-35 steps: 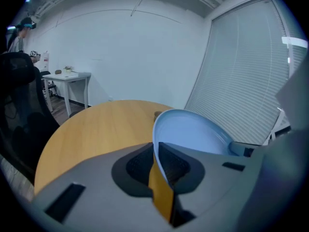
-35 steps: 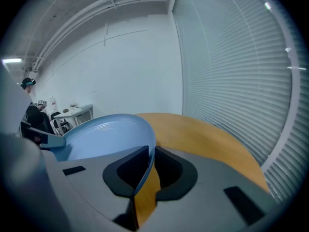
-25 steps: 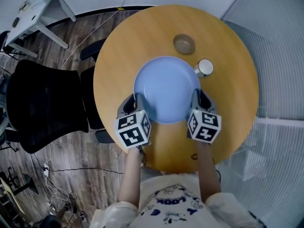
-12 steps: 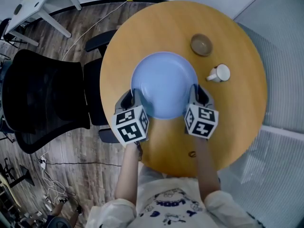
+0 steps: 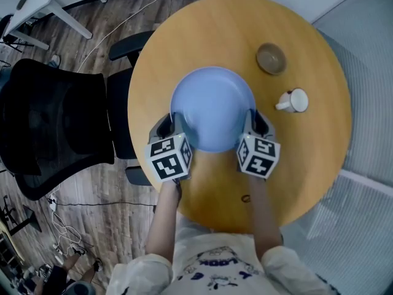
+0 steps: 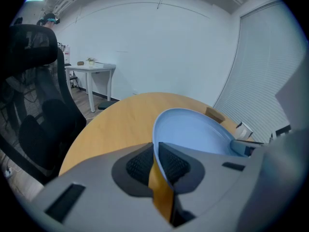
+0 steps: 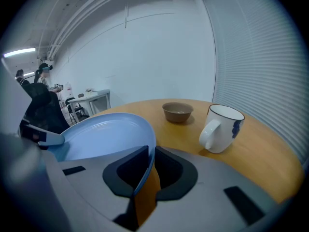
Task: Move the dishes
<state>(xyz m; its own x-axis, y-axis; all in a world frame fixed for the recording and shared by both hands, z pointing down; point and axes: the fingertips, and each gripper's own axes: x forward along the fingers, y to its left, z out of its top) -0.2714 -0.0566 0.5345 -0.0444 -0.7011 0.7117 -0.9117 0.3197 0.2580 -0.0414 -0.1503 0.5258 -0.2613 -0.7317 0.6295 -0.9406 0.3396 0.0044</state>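
Nearest the person, the left claw (image 5: 174,125) and the right claw (image 5: 252,121) are each clenched on the rim of the blue plate (image 5: 212,106) — one on its left edge, one on its right. The plate lies over the middle of the round tabletop (image 5: 202,35); whether it touches the wood cannot be told. Farther off to the right stands a white mug (image 5: 296,101), and beyond it a brown bowl (image 5: 271,58) — both apart from the plate. A black chair (image 5: 55,128) stands beside the tabletop's left edge.
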